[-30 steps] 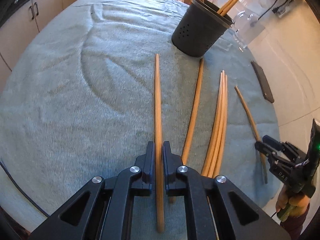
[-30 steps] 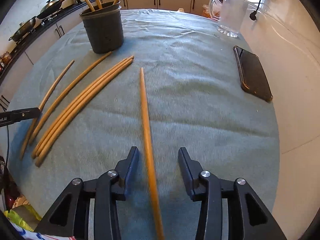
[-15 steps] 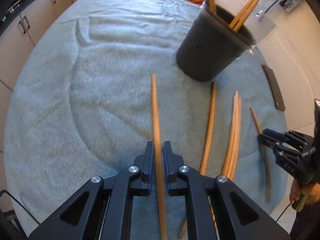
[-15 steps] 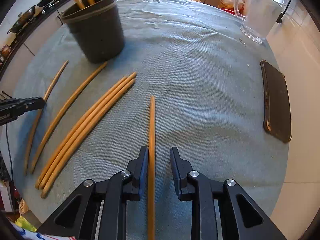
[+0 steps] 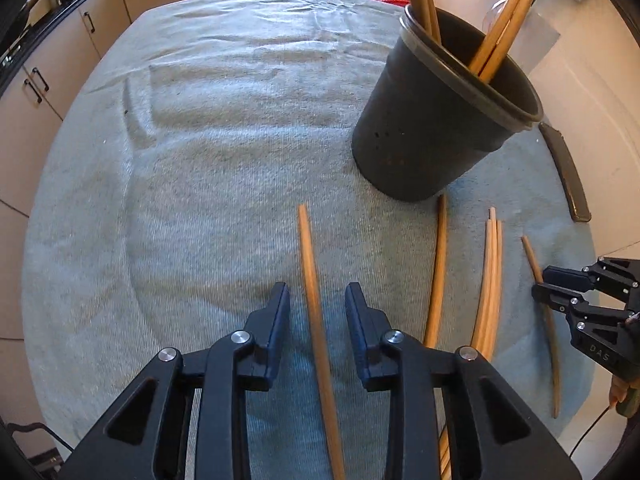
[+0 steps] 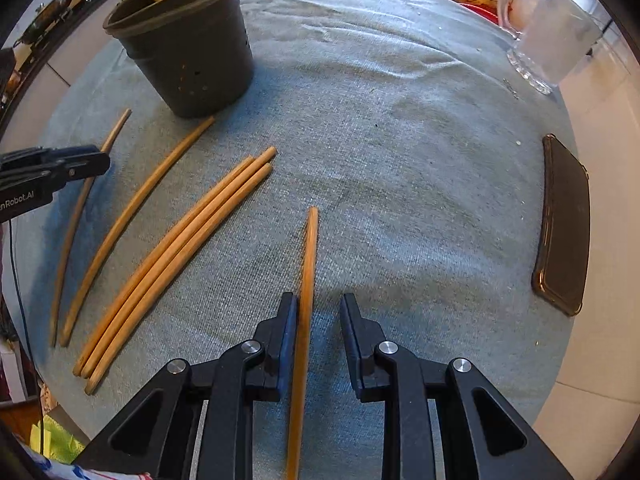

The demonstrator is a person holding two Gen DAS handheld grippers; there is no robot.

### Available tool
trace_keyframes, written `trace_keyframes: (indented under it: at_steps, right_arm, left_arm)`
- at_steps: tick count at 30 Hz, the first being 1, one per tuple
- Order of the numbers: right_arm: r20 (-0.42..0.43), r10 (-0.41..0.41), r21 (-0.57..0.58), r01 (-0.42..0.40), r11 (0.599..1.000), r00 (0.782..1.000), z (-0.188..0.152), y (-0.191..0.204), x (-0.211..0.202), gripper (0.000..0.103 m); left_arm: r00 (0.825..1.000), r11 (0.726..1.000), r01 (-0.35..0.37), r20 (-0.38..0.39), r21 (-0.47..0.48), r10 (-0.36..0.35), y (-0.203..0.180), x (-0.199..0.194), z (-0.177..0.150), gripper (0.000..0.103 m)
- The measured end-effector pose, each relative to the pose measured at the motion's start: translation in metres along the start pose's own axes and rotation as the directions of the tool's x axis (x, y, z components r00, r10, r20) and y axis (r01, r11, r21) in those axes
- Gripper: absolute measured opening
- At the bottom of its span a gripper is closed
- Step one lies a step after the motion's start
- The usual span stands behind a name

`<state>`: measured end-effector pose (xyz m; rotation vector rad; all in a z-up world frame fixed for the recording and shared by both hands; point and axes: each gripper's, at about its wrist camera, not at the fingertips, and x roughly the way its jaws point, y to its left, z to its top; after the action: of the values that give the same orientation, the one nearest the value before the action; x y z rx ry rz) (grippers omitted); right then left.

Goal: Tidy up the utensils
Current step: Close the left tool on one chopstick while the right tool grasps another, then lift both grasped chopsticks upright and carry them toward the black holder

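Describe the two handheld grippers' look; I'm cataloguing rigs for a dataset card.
Both the left gripper and right gripper are matte black plastic with angular linkage arms, triangular cutouts and silver pivot screws. Finger pads look dark blue. White lettering ending "nRobot.AI" marks the left gripper's side in the right wrist view.

- White letters "DAS" stand on the black plastic right gripper (image 5: 538, 285), right of the black perforated plastic cup (image 5: 432, 128).
- White text "nRobot.AI", cut off, marks the black plastic left gripper (image 6: 105, 162), left of that cup (image 6: 192, 52).
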<state>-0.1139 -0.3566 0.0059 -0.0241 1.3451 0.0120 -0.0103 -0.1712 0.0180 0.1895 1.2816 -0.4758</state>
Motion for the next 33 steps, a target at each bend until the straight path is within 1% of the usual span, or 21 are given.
trace_keyframes:
  at_steps: [2,4,5,6,8,10,13,14,15,18,19,20,22,24,25,26,27,28,29,33]
  right_arm:
    - [0.003,-0.004,-0.004,0.004,1.000,1.000,0.004,0.003,0.001,0.021]
    - [0.034,-0.008,0.004,0.008,1.000,0.999,0.005,0.006,0.001,0.014]
    - [0.054,-0.013,0.008,0.013,1.000,0.998,0.005,0.008,0.001,0.012]
    - [0.079,-0.017,0.005,0.017,1.000,0.997,0.003,0.011,0.000,0.008]
    - [0.117,-0.029,0.011,0.028,1.000,0.993,-0.001,0.017,-0.001,0.007]
    - [0.156,-0.014,0.025,0.010,1.000,0.988,-0.007,0.019,-0.003,0.006]
    - [0.233,0.014,0.054,-0.027,0.998,0.972,-0.016,0.019,-0.017,0.006]
    - [0.256,0.027,0.060,-0.043,0.997,0.966,-0.020,0.018,-0.023,0.006]
    - [0.288,0.037,0.063,-0.058,0.996,0.957,-0.027,0.017,-0.032,0.006]
    - [0.390,0.038,0.065,-0.069,0.996,0.920,-0.049,0.021,-0.063,0.006]
    - [0.419,0.032,0.064,-0.065,0.996,0.907,-0.058,0.023,-0.073,0.006]
    - [0.438,0.028,0.062,-0.061,0.996,0.899,-0.063,0.023,-0.080,0.006]
    - [0.502,0.016,0.059,-0.053,0.997,0.865,-0.078,0.033,-0.099,0.006]
    - [0.548,0.009,0.057,-0.048,0.997,0.836,-0.092,0.036,-0.117,0.007]
    - [0.562,0.008,0.056,-0.047,0.997,0.827,-0.096,0.039,-0.122,0.007]
    - [0.587,0.007,0.055,-0.048,0.997,0.810,-0.105,0.042,-0.131,0.007]
    - [0.598,0.008,0.054,-0.050,0.997,0.801,-0.107,0.044,-0.135,0.007]
    - [0.617,0.012,0.051,-0.056,0.997,0.787,-0.114,0.047,-0.142,0.007]
    - [0.629,0.015,0.049,-0.059,0.997,0.778,-0.117,0.048,-0.147,0.007]
    - [0.662,0.019,0.039,-0.060,0.997,0.750,-0.129,0.056,-0.155,0.007]
  left_arm:
    - [1.000,1.000,0.001,0.003,0.006,-0.001,-0.002,0.002,0.003,0.027]
    - [1.000,1.000,0.002,0.017,0.007,-0.003,-0.003,0.002,0.004,0.026]
    - [0.999,1.000,0.004,0.036,0.002,-0.004,-0.002,0.001,0.001,0.008]
    - [0.999,1.000,0.011,0.043,-0.001,-0.011,-0.002,0.002,0.000,0.006]
    - [0.996,1.000,0.004,0.085,-0.010,-0.003,0.000,-0.004,-0.008,0.006]
    - [0.992,1.000,0.009,0.125,-0.018,-0.007,0.002,-0.013,-0.013,0.006]
    - [0.975,0.999,0.047,0.220,-0.026,-0.040,0.006,-0.046,-0.031,0.006]
    - [0.964,0.998,0.057,0.262,-0.021,-0.049,0.012,-0.063,-0.037,0.006]
    - [0.957,0.998,0.063,0.284,-0.017,-0.056,0.013,-0.072,-0.042,0.006]
    - [0.924,0.996,0.093,0.372,-0.002,-0.086,0.013,-0.108,-0.062,0.006]
    - [0.910,0.995,0.103,0.404,0.003,-0.095,0.014,-0.121,-0.073,0.006]
    - [0.900,0.994,0.111,0.424,0.006,-0.103,0.014,-0.127,-0.074,0.006]
    - [0.884,0.993,0.120,0.454,0.015,-0.114,0.010,-0.139,-0.085,0.006]
    - [0.867,0.994,0.109,0.487,0.032,-0.111,0.002,-0.154,-0.100,0.006]
    - [0.860,0.994,0.097,0.499,0.042,-0.105,0.002,-0.158,-0.106,0.006]
    - [0.852,0.996,0.075,0.515,0.056,-0.093,-0.003,-0.162,-0.115,0.006]
    - [0.848,0.996,0.058,0.524,0.066,-0.084,-0.005,-0.165,-0.122,0.006]
    - [0.843,0.996,0.040,0.533,0.081,-0.078,-0.008,-0.170,-0.130,0.006]
    - [0.840,0.995,0.033,0.537,0.093,-0.078,-0.010,-0.174,-0.138,0.006]
    - [0.831,0.992,0.036,0.548,0.122,-0.097,-0.016,-0.179,-0.154,0.006]
